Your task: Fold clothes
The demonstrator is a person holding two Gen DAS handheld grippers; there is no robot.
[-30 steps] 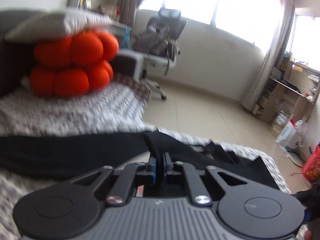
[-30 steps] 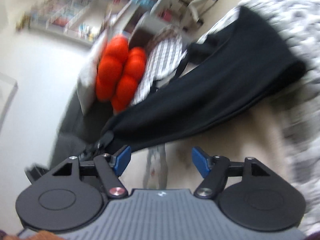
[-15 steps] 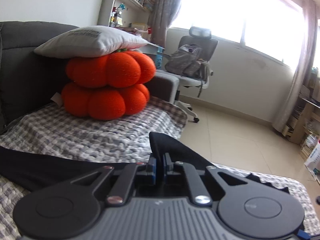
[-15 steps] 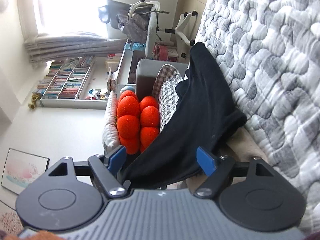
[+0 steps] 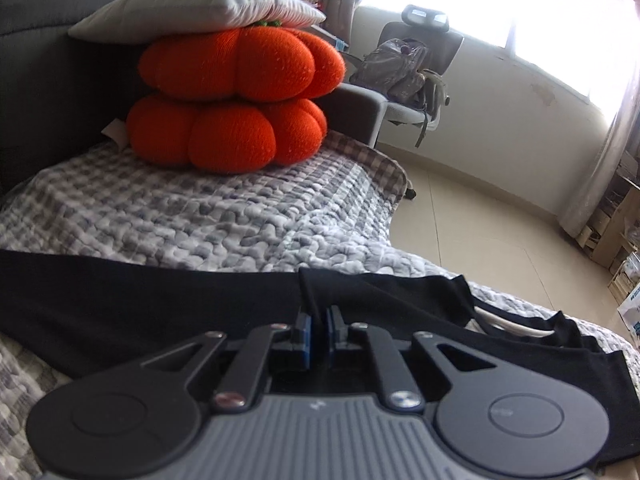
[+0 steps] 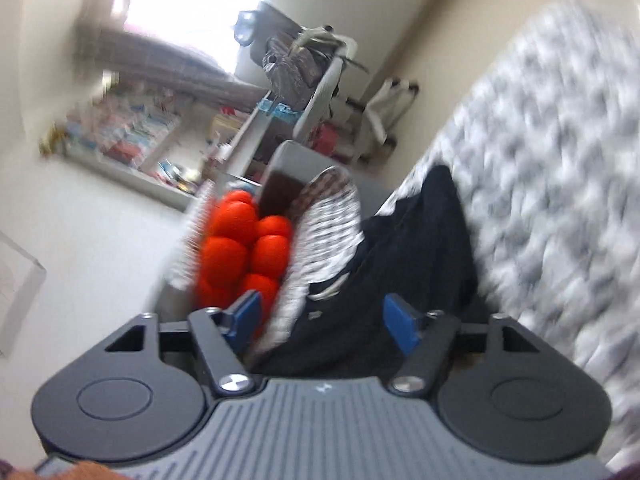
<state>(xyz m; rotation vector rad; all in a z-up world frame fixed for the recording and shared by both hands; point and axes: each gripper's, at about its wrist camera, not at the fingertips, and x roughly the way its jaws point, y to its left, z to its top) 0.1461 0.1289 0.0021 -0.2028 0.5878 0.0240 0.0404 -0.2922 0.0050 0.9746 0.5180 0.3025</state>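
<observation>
We see the left tongs [image 5: 317,330] clenched, their blue pads pinching a fold of the black garment [image 5: 160,312] between them. The garment lies stretched in a long dark band across the grey quilted blanket [image 5: 208,220] on the sofa, reaching from the left edge of the left wrist view to the lower right, where a pale strip shows at one of its openings. Behind it we see two orange pumpkin cushions [image 5: 232,100] stacked one on the other against the dark sofa back, with a white pillow [image 5: 196,4] lying on top of them. An office chair [image 5: 416,64] with a bag on its seat stands near the window.

The right wrist view is tilted and blurred. There we find the right tongs [image 6: 322,322] released, blue pads well apart, with the black garment [image 6: 420,248] lying beyond and between them on the blanket [image 6: 560,160]. They grip nothing.
</observation>
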